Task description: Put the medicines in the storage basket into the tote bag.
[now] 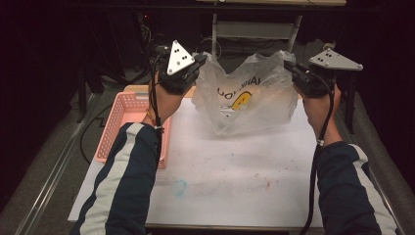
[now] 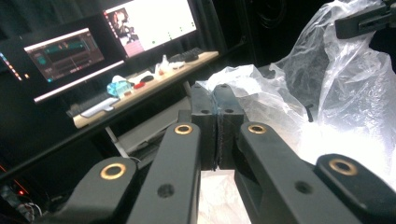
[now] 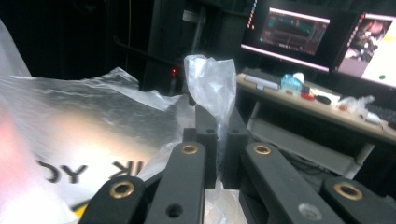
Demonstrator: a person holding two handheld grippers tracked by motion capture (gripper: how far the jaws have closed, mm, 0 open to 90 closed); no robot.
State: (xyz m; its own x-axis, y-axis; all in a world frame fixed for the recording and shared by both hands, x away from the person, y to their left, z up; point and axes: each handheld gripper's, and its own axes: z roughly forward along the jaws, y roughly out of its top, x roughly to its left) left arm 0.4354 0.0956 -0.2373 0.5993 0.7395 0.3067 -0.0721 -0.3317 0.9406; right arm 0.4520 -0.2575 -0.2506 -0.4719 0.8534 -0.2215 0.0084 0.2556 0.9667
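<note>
A clear plastic bag (image 1: 247, 95) with black letters and a yellow mark hangs over the far part of the white table (image 1: 235, 166), its bottom resting on the surface. My left gripper (image 1: 198, 61) is shut on the bag's left handle, and its jaws (image 2: 215, 93) are pressed together with crumpled film (image 2: 243, 77) bunched at their tips. At the bag's right handle my right gripper (image 1: 288, 66) is shut too; a tuft of plastic (image 3: 210, 81) sticks up from between its closed jaws (image 3: 217, 116). Both are raised, and the bag's mouth is stretched between them.
A pink basket (image 1: 125, 117) stands at the table's left edge, below my left hand. A small blue stain (image 1: 179, 187) marks the near table. Beyond the table is a desk (image 2: 140, 91) with monitors (image 3: 292, 30) and small items, and a metal frame (image 1: 257, 29).
</note>
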